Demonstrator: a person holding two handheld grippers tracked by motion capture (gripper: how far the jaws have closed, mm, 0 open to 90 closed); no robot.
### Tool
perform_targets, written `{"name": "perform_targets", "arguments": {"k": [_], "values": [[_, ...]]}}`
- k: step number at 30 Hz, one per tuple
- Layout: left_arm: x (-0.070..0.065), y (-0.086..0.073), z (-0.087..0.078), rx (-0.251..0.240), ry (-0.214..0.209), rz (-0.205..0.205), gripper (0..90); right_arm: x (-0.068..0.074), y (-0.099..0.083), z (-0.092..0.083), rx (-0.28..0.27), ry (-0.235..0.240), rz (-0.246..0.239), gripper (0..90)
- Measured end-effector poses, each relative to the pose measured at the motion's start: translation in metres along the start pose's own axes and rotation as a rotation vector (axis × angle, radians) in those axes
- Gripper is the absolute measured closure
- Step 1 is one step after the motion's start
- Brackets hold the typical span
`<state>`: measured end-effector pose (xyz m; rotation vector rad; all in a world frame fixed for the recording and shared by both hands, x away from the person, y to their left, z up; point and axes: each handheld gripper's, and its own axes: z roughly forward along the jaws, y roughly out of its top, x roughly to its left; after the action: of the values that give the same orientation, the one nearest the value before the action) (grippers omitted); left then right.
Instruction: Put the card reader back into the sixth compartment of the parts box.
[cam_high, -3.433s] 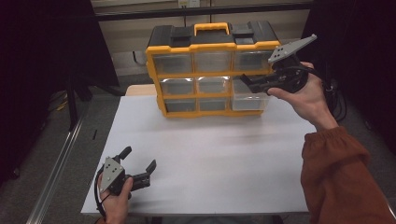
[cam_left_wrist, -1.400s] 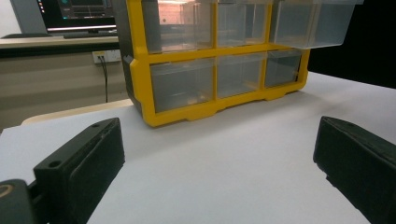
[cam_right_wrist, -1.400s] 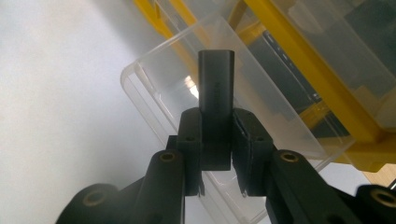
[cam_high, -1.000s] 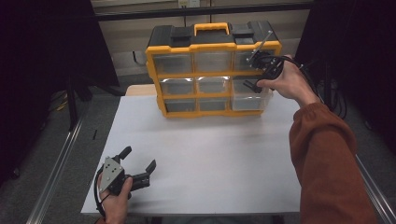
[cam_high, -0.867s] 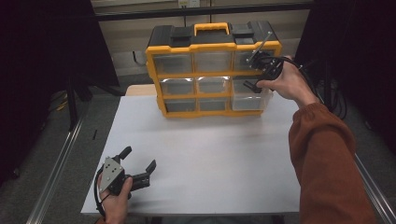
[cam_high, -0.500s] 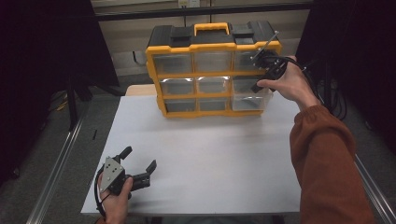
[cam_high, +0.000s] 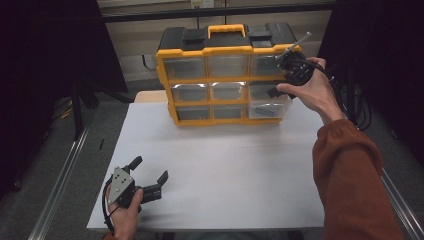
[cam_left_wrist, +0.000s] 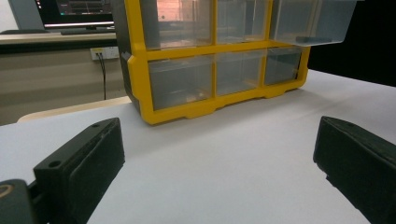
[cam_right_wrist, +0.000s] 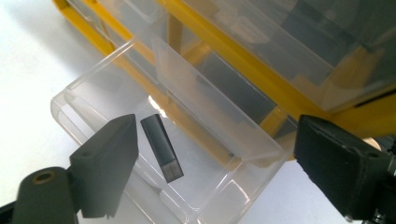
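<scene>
Right tool (cam_right_wrist: 215, 172) held open above a pulled-out clear drawer (cam_right_wrist: 93, 100).
A small USB stick (cam_right_wrist: 161, 147), lower left, is judged light, rigid, slippery; best gripped across its long sides.

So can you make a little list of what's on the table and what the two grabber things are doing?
table: white top
organizer: yellow and black drawer box with clear drawers, at the far edge
open drawer: clear drawer on the box's right side, pulled out
inside drawer: small dark grey stick, lying flat
right gripper: held up at the box's right side, jaws open above the open drawer
left gripper: resting low near the table's front left corner, jaws open, holding nothing
</scene>
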<state>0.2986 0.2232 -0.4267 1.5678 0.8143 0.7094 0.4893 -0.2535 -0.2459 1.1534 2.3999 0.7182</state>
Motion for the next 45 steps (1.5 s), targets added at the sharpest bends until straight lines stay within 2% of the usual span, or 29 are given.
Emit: {"name": "perform_targets", "arguments": {"k": [6,7,10,11,13,15,16,19,21,23,26,29,35,38,41,43,45], "values": [[0.000,-0.001,0.001,0.009,0.001,0.006,2.0,0.000,-0.008,-0.008,-0.099,-0.061,0.029,4.9],[-0.001,-0.001,0.001,0.007,0.002,0.000,2.0,0.000,-0.009,-0.010,-0.115,-0.083,0.042,4.8],[0.000,-0.001,0.000,0.006,0.008,-0.001,2.0,0.002,-0.013,-0.012,-0.142,-0.098,0.075,5.1],[0.001,-0.001,-0.001,0.007,0.009,0.008,2.0,0.003,-0.015,-0.012,-0.151,-0.096,0.083,5.6],[0.000,-0.001,-0.001,0.003,0.004,-0.002,2.0,0.004,-0.020,-0.013,-0.189,-0.067,0.090,5.4],[0.001,-0.001,-0.003,0.001,0.008,0.013,2.0,0.009,-0.025,-0.013,-0.208,-0.110,0.087,4.7],[0.000,-0.001,-0.003,-0.003,0.005,-0.001,2.0,0.010,-0.028,-0.013,-0.216,-0.127,0.092,5.4],[0.000,-0.001,-0.004,-0.015,-0.006,-0.013,2.0,0.012,-0.037,-0.015,-0.257,-0.132,0.123,5.3],[0.000,-0.001,-0.003,-0.012,-0.006,-0.008,2.0,0.014,-0.044,-0.016,-0.269,-0.151,0.149,5.2],[0.000,-0.001,-0.003,-0.014,-0.002,-0.012,2.0,0.015,-0.050,-0.016,-0.307,-0.174,0.169,5.3],[0.000,0.000,-0.003,-0.015,0.002,-0.002,2.4,0.016,-0.059,-0.017,-0.366,-0.168,0.181,5.3],[-0.001,0.000,-0.002,-0.018,0.000,-0.006,2.4,0.019,-0.066,-0.019,-0.393,-0.178,0.185,5.3],[-0.001,0.000,-0.001,-0.018,-0.005,-0.014,2.4,0.027,-0.080,-0.020,-0.454,-0.160,0.198,5.3],[-0.001,0.000,-0.001,-0.016,-0.001,-0.014,2.4,0.035,-0.084,-0.022,-0.504,-0.216,0.196,5.4],[0.000,0.000,-0.002,-0.017,0.004,-0.005,2.6,0.042,-0.089,-0.022,-0.541,-0.210,0.204,3.0],[0.000,0.000,-0.002,-0.019,0.007,-0.006,2.6,0.048,-0.094,-0.019,-0.558,-0.224,0.210,2.2],[0.000,0.001,-0.003,-0.018,0.023,-0.004,2.6,0.054,-0.098,-0.017,-0.573,-0.226,0.217,1.5]]}}
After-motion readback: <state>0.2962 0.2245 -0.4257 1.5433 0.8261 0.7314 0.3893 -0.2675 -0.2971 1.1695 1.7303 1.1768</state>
